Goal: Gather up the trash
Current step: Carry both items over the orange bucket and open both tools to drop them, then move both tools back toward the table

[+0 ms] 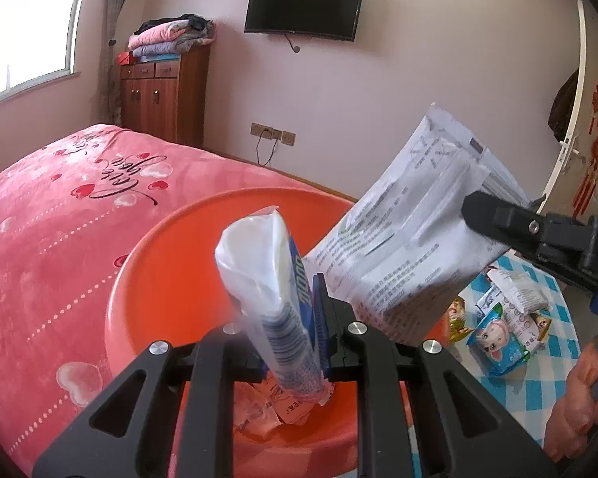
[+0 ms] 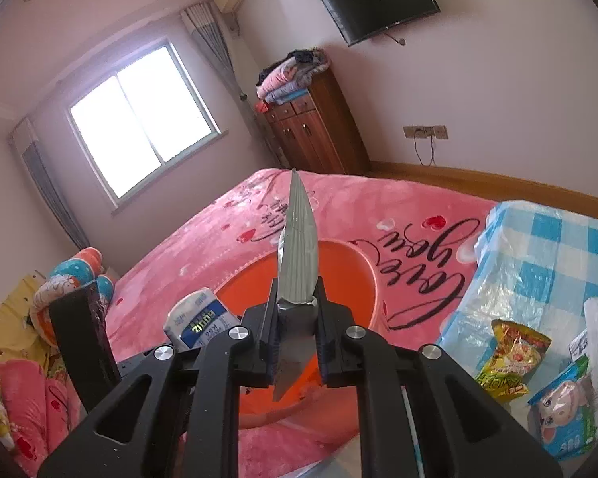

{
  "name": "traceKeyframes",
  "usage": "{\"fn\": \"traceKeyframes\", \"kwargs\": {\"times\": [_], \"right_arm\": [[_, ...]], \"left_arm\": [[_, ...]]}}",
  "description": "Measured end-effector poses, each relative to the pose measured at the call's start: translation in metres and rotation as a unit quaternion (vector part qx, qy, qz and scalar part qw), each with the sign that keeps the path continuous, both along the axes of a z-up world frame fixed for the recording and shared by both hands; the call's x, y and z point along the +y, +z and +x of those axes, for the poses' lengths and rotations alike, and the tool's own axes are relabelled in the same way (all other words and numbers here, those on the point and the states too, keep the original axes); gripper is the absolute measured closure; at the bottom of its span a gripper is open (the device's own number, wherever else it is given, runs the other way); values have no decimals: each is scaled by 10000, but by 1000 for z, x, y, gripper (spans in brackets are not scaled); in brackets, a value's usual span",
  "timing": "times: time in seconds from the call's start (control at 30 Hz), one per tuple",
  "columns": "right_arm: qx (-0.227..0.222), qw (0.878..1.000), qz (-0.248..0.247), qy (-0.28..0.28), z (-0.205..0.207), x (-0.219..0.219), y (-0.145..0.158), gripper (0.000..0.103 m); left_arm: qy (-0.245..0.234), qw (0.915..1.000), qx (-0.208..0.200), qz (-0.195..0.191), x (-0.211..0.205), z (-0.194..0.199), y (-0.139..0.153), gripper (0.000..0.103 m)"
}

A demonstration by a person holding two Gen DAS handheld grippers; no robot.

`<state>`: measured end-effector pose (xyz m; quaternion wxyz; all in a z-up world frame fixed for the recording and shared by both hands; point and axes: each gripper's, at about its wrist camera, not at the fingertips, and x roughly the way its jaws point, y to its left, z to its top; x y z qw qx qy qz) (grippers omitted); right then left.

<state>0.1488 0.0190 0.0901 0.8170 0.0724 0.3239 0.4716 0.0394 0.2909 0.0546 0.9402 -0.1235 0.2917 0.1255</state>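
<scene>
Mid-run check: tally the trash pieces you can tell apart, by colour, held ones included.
White: 2, held printed bag, table wrapper
White and blue: 1, held tissue pack
Blue: 1, cartoon pack
Yellow: 1, snack wrapper
Total: 5
The scraps in the basin and the rest of the table pile are too jumbled to count.

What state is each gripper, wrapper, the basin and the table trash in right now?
left gripper: shut on the white-and-blue wrapper, above the basin.
right gripper: shut on the printed white packet, also above the basin.
orange basin: on the pink bed, crumpled trash already inside.
snack packets: lying on the checked tablecloth, not yet collected.
</scene>
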Motion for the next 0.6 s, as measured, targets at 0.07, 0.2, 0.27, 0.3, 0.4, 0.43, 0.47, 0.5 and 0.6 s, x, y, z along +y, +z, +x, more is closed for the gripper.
{"fn": "traceKeyframes", "kwargs": {"times": [0.07,0.2,0.27,0.3,0.4,0.43,0.47,0.5,0.6], "right_arm": [[40,9999,-114,-9,0,2,-7,85],[180,9995,-170,-170,1,-5,-19,59],[145,9992,-135,-341,-1,-15,-19,38],[97,9990,-80,-436,-3,-24,-19,33],[65,9981,32,-609,-8,-42,-19,23],[46,9973,74,-727,-10,-51,-19,21],[23,9967,107,-802,-12,-58,-20,20],[-13,9961,135,-875,-13,-64,-22,18],[-218,9925,99,-1198,-18,-85,-29,15]], "left_arm": [[40,10000,63,35,0,2,-3,81],[231,9994,128,208,-2,2,-6,38],[298,9991,42,299,-4,-2,-4,30],[297,9990,35,323,-5,-3,-4,29],[264,9991,-64,334,-8,-7,-1,26],[253,9990,-107,365,-11,-9,-1,26],[249,9988,-153,384,-13,-11,1,26],[243,9987,-221,397,-14,-12,2,25],[306,9966,-566,517,-25,-22,8,20]]}}
